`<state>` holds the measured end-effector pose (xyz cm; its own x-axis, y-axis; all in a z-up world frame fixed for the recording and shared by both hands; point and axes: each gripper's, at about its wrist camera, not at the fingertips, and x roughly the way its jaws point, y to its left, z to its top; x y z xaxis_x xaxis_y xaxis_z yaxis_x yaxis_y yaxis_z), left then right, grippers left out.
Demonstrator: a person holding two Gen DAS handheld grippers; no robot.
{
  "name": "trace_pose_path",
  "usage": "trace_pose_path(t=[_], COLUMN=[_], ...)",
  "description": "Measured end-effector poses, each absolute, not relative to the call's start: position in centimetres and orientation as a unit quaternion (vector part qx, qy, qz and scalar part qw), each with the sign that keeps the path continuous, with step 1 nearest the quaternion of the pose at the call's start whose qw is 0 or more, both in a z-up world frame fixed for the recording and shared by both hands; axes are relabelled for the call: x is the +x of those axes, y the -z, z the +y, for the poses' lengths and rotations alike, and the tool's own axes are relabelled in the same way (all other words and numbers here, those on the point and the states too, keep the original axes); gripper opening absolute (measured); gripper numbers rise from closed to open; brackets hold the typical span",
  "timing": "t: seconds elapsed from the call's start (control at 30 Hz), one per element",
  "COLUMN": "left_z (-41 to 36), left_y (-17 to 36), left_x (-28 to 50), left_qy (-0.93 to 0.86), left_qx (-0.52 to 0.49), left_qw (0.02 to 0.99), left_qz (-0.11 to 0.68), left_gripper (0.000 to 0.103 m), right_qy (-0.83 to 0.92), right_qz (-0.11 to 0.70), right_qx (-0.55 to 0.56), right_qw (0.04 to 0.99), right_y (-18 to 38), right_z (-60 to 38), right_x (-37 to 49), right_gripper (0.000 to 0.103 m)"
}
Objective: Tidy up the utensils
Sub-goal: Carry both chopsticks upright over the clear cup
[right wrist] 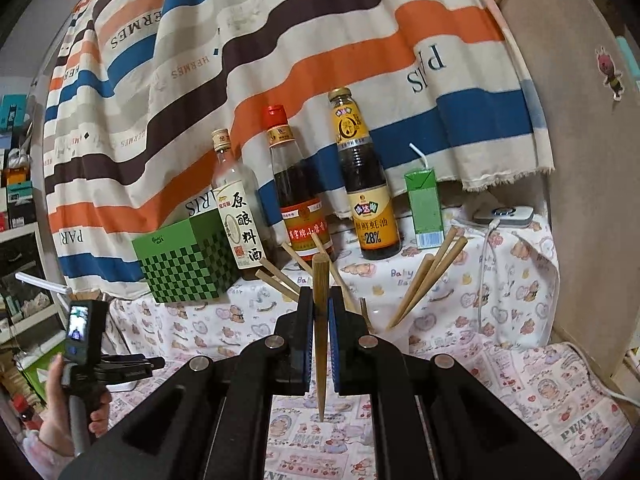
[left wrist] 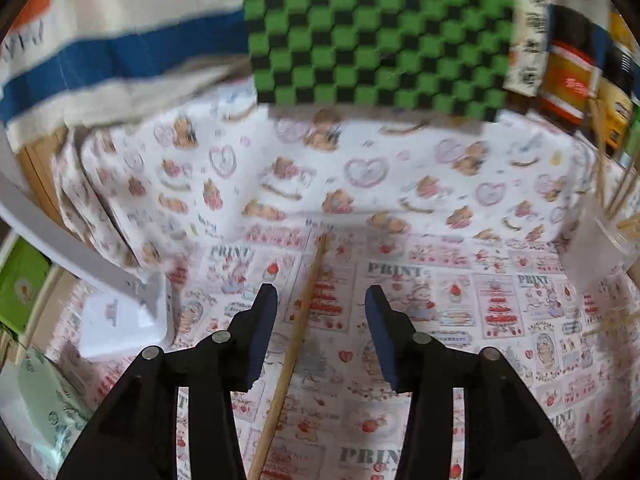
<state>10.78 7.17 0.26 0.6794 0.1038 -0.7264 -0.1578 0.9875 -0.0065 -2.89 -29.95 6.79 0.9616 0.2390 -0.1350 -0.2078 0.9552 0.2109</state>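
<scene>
Chopstick (left wrist: 298, 320) on desk lies lengthwise between our left hand-held gripper (left wrist: 322, 300) jaws, apart; right hand-held gripper (right wrist: 320, 312) clamps another chopstick (right wrist: 320, 336).

Three bottles (right wrist: 298, 188), two boxes (right wrist: 188, 264).

Chopstick (right wrist: 320, 344) matt wood; tablecloth (left wrist: 440, 320) printed cloth; bottles (right wrist: 366, 184) glossy glass; fingers (left wrist: 260, 328) matt black plastic.

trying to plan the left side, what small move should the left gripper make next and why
Probably ease the left gripper down and close on the chopstick. Its jaws stand open with the stick lying on the cloth between them, untouched, while the right gripper already holds a chopstick.
</scene>
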Motion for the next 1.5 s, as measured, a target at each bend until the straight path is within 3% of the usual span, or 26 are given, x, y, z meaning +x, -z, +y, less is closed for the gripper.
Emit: trace_pose_path(t=[0.23,0.4,0.57,0.63,0.8,1.5], left_z=[6.9,7.6,8.5,8.9,8.3,-3.4], left_y=[1.8,3.6,5.2,5.3,5.3,-16.8], left_x=[17.1,20.0,21.2,21.2,20.7,5.6], left_qy=[-0.024,-0.032,-0.054,-0.057,-0.05,0.098], left_qx=[0.012,0.02,0.023,0.018,0.031,-0.022], left_qw=[0.882,0.864,0.851,0.85,0.848,0.969], left_qz=[0.471,0.501,0.522,0.523,0.526,0.227], left_gripper=[0.042,0.025,0.019,0.006,0.005,0.005], right_qy=[-0.13,-0.127,-0.128,-0.126,-0.122,-0.098], right_qz=[0.103,0.106,0.106,0.105,0.109,0.072], right_qx=[0.097,0.094,0.093,0.094,0.102,0.129], right_qw=[0.981,0.982,0.982,0.982,0.981,0.984], right_y=[-6.3,-6.1,-6.2,-6.2,-6.1,-8.7], right_z=[-29.7,-29.8,-29.9,-30.0,-30.3,-32.3], right_x=[-1.9,-1.6,-1.5,-1.5,-1.4,-2.5], right_gripper=[0.008,0.008,0.008,0.008,0.008,0.008])
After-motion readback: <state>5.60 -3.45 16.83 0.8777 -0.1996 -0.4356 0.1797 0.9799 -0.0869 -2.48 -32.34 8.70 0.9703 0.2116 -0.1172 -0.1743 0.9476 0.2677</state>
